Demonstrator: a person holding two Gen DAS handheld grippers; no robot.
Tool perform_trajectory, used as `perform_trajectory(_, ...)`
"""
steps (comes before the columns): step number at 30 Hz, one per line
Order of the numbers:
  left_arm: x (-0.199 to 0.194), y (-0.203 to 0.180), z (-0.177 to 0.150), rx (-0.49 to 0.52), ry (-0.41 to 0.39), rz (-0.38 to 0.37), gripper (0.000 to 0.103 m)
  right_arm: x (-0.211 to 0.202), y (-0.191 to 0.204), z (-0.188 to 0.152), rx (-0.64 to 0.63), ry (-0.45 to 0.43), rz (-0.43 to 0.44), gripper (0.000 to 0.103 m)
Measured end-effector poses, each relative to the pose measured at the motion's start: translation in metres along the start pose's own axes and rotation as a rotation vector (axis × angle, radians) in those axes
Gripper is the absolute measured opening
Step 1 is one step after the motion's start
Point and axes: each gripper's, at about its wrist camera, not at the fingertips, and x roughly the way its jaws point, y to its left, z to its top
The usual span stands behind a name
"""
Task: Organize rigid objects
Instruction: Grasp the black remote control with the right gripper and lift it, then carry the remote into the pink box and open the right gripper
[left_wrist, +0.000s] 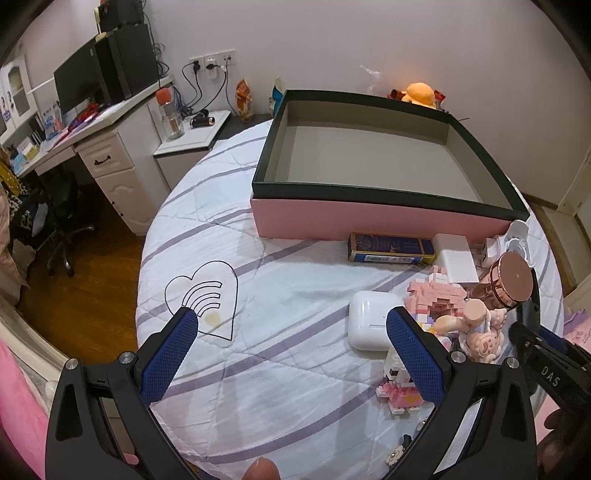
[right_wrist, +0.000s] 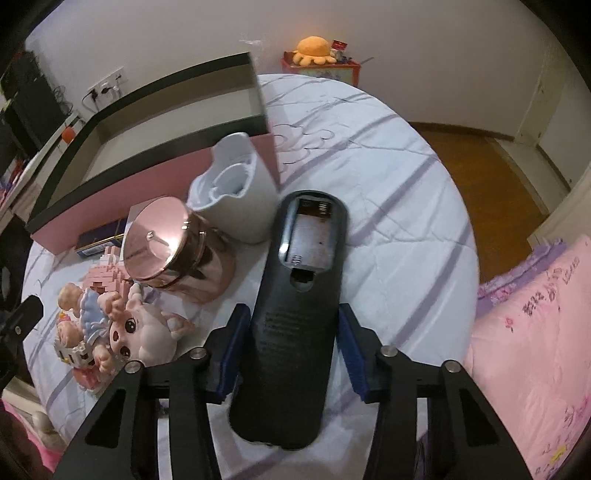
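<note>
Right gripper (right_wrist: 291, 347): fingers clamped on black remote (right_wrist: 295, 295), back up, battery bay open; long axis runs straight ahead between fingers. Pink box (right_wrist: 147, 173) ahead-left, near. Left gripper (left_wrist: 291, 354): fingers wide, empty, over bed (left_wrist: 258, 332).

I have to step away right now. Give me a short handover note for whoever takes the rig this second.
Right tool: shut on the black remote, back up, battery bay uncovered.
Left tool: open, holding nothing, above the quilt.
Box: looks empty; nothing placed yet.
Left out, by the box's pink side: blue tin, white charger, rose-gold jar, white holder, earbud case, brick models, figurines.
Next, probably: remote into box.
</note>
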Motion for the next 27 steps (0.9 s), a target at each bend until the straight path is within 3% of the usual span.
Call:
perform_trajectory(8,-0.003,-0.005,-0.002,0.011,0.000,-0.003,0.103,0.009,0.011,0.005,-0.045,-0.040,-0.076,0.050)
perform_trajectory(17,-0.006,-0.006,0.000,0.009,-0.008,0.007,0.103,-0.001,-0.003,0.001,-0.028,-0.046,0.015,0.046)
perform_trajectory(27,-0.013,-0.010,0.002,0.018,-0.018,0.009,0.103,-0.028,0.000,0.004,-0.057,-0.107,0.050,0.046)
